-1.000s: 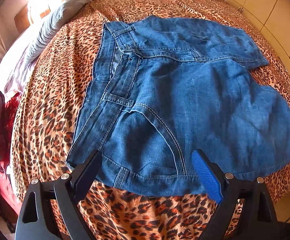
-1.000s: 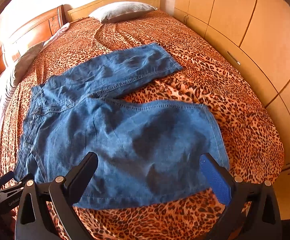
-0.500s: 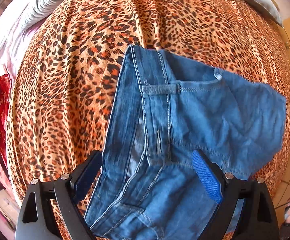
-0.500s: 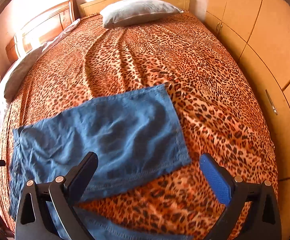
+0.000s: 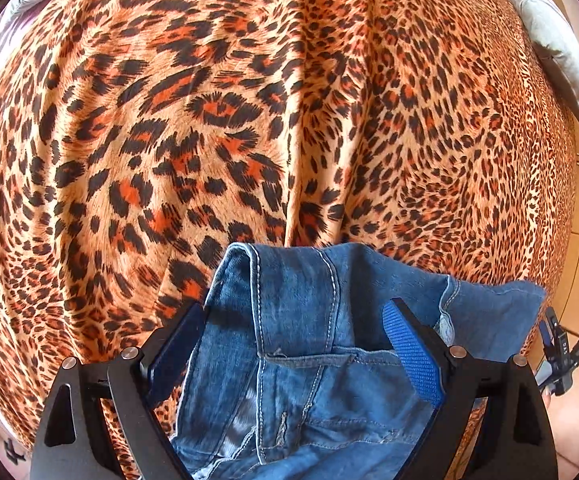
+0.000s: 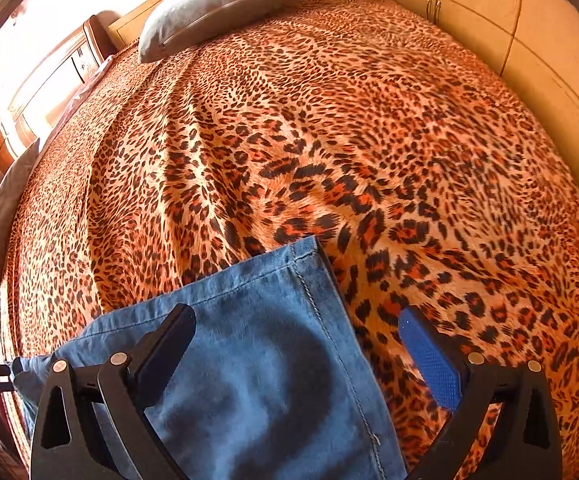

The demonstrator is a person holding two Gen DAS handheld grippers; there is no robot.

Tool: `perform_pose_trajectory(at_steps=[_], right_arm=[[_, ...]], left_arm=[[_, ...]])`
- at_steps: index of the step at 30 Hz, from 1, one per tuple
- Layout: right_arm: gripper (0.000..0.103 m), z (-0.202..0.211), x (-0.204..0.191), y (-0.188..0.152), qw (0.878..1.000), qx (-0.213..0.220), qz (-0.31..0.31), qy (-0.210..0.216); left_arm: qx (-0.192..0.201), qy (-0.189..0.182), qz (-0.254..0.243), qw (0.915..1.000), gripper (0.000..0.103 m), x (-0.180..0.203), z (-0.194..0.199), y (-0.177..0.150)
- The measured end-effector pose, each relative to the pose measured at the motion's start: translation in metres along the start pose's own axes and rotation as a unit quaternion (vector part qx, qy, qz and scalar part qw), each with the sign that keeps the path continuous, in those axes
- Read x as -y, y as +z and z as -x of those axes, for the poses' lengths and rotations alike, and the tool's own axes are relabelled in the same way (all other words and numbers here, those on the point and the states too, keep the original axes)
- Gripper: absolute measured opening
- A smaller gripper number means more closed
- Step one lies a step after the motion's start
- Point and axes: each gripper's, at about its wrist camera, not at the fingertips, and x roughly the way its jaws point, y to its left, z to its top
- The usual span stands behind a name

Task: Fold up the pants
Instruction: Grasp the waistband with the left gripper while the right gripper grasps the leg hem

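Both views have swung in low over the leopard-print bedspread [image 6: 329, 140]; a second ago the whole pants [image 5: 301, 360] lay spread in sight. Left tongs [image 5: 293, 344] now straddle the waistband, jaws wide, gripping nothing. Right tongs [image 6: 297, 344] gape over the leg hem, empty. Pants lie at the bedspread's near edge. Judgement: grasp imminent, fold not begun

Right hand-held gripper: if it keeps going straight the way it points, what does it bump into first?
Probably the blue denim pants: a hemmed leg end lies between and ahead of the open right hand-held gripper. Past the hem comes the leopard-print bedspread. Depth is hard to judge here.
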Motion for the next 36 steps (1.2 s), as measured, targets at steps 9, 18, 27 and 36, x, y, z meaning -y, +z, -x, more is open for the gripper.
perform_pose_trajectory(at_steps=[9, 18, 27, 36], right_arm=[[0.102, -0.023, -0.013, 0.004, 0.999, -0.037, 0.030, 0.020], [0.102, -0.036, -0.016, 0.004, 0.996, -0.057, 0.058, 0.031], [0.069, -0.039, -0.034, 0.000, 0.988, -0.074, 0.134, -0.021], [0.017, -0.008, -0.043, -0.012, 0.985, -0.041, 0.165, -0.040]], left_arm=[[-0.013, 0.126, -0.191, 0.9735, 0.092, 0.044, -0.031, 0.020], [-0.032, 0.154, -0.281, 0.9467, 0.092, 0.070, -0.064, 0.037], [-0.044, 0.216, -0.367, 0.9039, 0.094, 0.098, -0.102, 0.014], [0.010, 0.297, -0.409, 0.8627, 0.053, 0.137, -0.113, -0.013]])
